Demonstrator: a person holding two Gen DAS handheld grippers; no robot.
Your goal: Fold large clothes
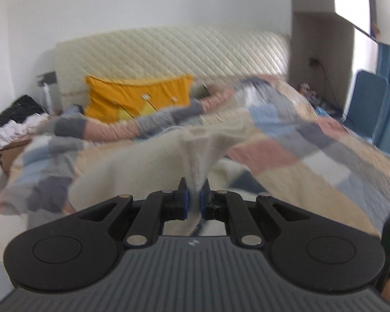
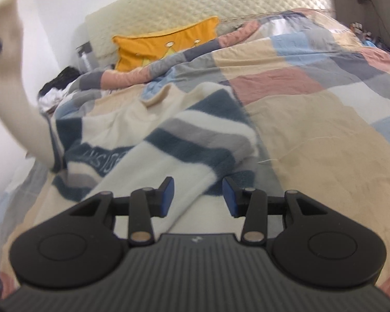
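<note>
A fleece sweater [image 2: 169, 135] with cream, dark teal and grey stripes lies crumpled on the patchwork quilt [image 2: 312, 119]. My left gripper [image 1: 193, 197] is shut on a bunched fold of the sweater's cream cloth [image 1: 195, 156], which fans out from the blue pads and is blurred. In the right wrist view that lifted cream part [image 2: 10, 72] rises at the far left, with a dark bit of the other gripper at the edge. My right gripper [image 2: 198, 195] hovers open over the sweater's near edge. Cream cloth lies under the gap, and its pads do not press on it.
A yellow cushion [image 1: 140, 98] leans on the quilted cream headboard [image 1: 169, 52]. Dark and white clothes [image 1: 15, 119] are piled at the bed's left side near the wall. A blue chair [image 1: 364, 104] and a blue curtain stand at the right.
</note>
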